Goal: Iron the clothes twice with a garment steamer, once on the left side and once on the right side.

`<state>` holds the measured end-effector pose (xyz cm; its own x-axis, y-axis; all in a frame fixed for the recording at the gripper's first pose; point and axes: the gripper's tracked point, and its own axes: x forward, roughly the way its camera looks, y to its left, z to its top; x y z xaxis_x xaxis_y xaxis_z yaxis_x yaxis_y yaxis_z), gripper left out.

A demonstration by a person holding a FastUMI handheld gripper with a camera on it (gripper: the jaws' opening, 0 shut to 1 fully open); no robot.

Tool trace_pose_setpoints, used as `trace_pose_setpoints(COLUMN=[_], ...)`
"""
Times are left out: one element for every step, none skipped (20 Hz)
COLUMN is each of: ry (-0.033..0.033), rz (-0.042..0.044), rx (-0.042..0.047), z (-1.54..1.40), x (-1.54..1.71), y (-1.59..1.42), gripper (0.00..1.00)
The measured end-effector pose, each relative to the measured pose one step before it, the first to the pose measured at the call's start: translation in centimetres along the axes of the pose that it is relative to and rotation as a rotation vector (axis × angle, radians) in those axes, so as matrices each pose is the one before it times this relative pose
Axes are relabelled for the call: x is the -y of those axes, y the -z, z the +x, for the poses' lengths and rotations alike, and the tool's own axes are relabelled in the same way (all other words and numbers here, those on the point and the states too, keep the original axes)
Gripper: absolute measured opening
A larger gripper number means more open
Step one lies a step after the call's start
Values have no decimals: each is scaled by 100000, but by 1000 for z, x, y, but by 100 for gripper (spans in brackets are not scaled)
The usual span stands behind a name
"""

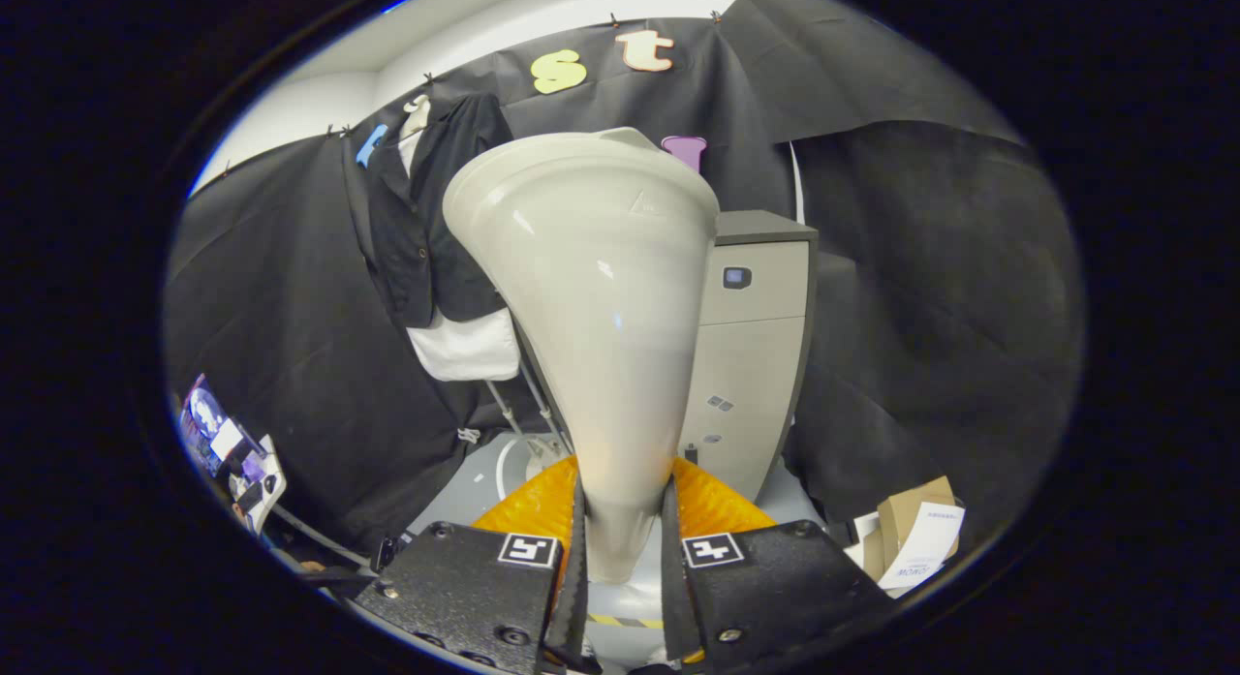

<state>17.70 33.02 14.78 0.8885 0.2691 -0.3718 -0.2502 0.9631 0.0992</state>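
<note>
Where the booth's black cloth wall (271, 317) curves down on the left, a small cluster of cards and pictures (228, 452) sits low beside it. To the right of that, a dark jacket over a white shirt (436, 239) hangs high against the cloth, well beyond the jaws, with the shirt's white hem showing below the jacket. Thin metal legs of a stand (513, 414) slant down beneath the garment. At centre, the garment steamer head (596, 297) stands upright, a pale funnel shape that widens toward the top and partly covers the garment's right edge. Its narrow neck runs down between the two fingers of the gripper (622, 539), whose jaws are closed on it, one finger pressing on each side. An orange translucent part (528, 506) shows just behind the fingers on both sides of the neck. Immediately right of the steamer head, a grey cabinet-like unit (756, 355) stands on the floor, carrying a small dark panel near its top. Farther right, low against the cloth, lies a cardboard box with white paper (915, 530).
</note>
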Motion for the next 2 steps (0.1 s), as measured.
trace_pose_setpoints(ry=[379,181], rz=[184,10], rx=[-253,-91], z=[-67,34], x=[108,-38], y=[59,-20], gripper=[34,34])
